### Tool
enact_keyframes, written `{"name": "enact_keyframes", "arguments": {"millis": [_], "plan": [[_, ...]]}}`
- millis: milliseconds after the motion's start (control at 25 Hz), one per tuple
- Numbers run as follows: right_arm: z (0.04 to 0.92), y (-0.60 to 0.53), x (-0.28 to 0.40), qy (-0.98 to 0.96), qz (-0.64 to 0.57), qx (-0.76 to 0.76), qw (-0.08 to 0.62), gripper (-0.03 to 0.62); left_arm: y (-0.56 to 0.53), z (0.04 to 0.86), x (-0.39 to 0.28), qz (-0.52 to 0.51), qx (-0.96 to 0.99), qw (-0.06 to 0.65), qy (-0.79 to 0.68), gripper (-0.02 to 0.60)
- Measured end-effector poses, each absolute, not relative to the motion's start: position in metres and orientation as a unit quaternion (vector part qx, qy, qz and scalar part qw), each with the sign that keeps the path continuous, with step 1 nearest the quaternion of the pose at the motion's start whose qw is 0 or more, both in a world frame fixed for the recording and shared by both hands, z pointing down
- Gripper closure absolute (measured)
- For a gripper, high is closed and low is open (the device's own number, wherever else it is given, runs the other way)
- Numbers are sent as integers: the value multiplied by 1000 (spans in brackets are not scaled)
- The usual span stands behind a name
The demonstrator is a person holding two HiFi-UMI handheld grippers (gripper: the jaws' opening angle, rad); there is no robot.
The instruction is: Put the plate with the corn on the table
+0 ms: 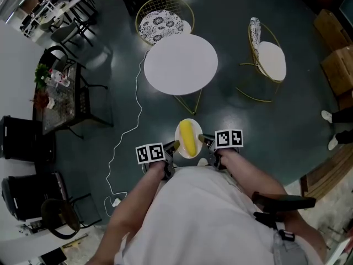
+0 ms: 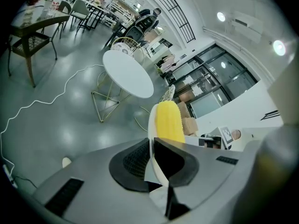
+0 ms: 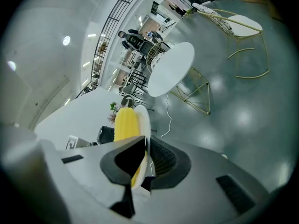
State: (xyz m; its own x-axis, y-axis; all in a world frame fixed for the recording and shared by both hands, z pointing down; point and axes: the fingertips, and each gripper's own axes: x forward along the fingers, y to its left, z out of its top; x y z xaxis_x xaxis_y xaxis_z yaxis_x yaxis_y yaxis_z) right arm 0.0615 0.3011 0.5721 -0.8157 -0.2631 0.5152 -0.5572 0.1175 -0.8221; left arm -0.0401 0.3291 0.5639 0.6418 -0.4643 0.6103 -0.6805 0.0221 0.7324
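A small white plate (image 1: 180, 141) with a yellow corn cob (image 1: 188, 136) on it hangs in the air above the dark floor, short of the round white table (image 1: 181, 64). My left gripper (image 1: 171, 147) is shut on the plate's left rim and my right gripper (image 1: 206, 141) is shut on its right rim. In the left gripper view the plate (image 2: 151, 125) shows edge-on between the jaws with the corn (image 2: 169, 122) beside it. The right gripper view shows the plate (image 3: 145, 120) clamped the same way, corn (image 3: 125, 123) on its left.
The table stands on gold wire legs (image 1: 186, 102). A gold wire chair (image 1: 160, 16) with a patterned cushion is behind it; a second chair (image 1: 268, 57) stands to the right. A white cable (image 1: 128, 131) runs across the floor at left. A dark side table (image 1: 59, 101) stands far left.
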Motion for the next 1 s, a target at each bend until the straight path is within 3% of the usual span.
{"name": "enact_keyframes", "arguments": {"millis": [1000], "plan": [[579, 282, 86, -716, 617, 314, 93, 551, 299, 572, -18, 120, 707, 583, -382, 546]]}}
